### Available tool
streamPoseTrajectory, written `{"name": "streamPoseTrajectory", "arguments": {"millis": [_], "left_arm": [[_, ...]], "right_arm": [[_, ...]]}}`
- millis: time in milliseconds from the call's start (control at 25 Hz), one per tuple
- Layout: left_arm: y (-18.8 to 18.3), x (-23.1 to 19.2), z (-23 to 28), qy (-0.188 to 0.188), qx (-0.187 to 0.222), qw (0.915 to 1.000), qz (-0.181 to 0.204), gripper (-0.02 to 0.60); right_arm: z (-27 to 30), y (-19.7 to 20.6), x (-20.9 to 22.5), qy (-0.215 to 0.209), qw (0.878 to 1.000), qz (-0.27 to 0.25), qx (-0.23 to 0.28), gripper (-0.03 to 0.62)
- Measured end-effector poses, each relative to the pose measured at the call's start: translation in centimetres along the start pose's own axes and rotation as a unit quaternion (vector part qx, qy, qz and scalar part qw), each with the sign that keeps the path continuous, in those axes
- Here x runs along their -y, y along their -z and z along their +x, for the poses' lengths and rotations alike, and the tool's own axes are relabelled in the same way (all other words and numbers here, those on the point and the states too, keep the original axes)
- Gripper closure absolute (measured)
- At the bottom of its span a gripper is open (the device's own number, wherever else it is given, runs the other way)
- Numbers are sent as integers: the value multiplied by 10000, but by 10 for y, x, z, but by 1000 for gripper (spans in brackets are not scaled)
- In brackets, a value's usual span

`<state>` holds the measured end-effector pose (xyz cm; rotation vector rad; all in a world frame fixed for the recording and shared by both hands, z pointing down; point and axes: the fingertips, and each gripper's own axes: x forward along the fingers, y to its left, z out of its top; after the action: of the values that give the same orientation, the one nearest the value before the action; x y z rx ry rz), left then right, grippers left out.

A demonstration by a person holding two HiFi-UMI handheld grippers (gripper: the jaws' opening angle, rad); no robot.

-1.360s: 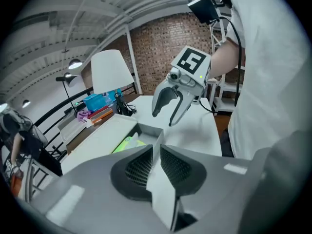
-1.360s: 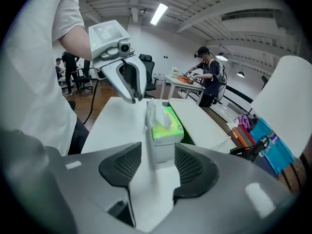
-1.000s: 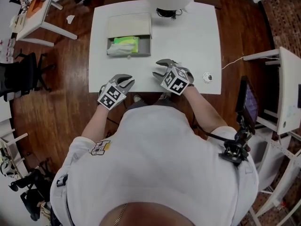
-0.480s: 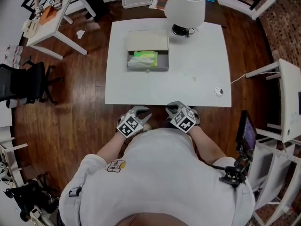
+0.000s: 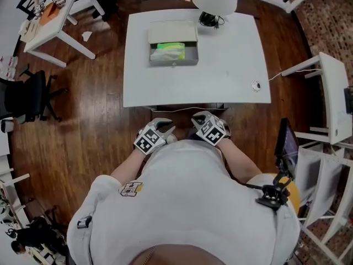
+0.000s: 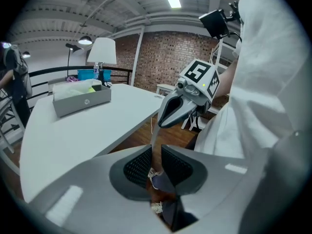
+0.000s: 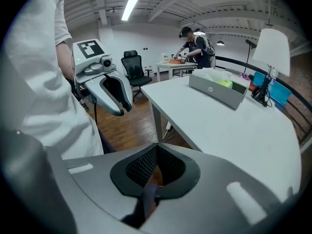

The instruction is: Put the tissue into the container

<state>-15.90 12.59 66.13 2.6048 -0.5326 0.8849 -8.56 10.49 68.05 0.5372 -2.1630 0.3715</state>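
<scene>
Pulled back off the white table [image 5: 220, 65] since a second ago, with the left gripper [image 5: 164, 128] and the right gripper [image 5: 198, 118] now held close before the body, beyond the near edge. Just been closing the right jaws, now pressed together on nothing. Holding the left jaws at a narrow slit, also with nothing inside (only floor seen through it). Far across the table, finds the tissue [image 5: 168, 51] lying inside the grey container [image 5: 174, 62], with a beige cover [image 5: 172, 33] against its far side. Probably withdrawn because the work looks finished: nothing left to carry, so resting both tools well apart from the box.
</scene>
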Motion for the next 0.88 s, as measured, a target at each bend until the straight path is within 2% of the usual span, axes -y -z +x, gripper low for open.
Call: {"name": "streamPoseTrajectory", "arguments": {"millis": [360, 880], "left_arm": [[6, 9, -3, 97, -39, 9999, 89, 522], [-1, -8, -20, -140, 57, 9998, 124, 522]], "right_arm": [[-7, -1, -9, 96, 9999, -50, 3, 594], [-3, -30, 1, 128, 9989, -434, 96, 594]]}}
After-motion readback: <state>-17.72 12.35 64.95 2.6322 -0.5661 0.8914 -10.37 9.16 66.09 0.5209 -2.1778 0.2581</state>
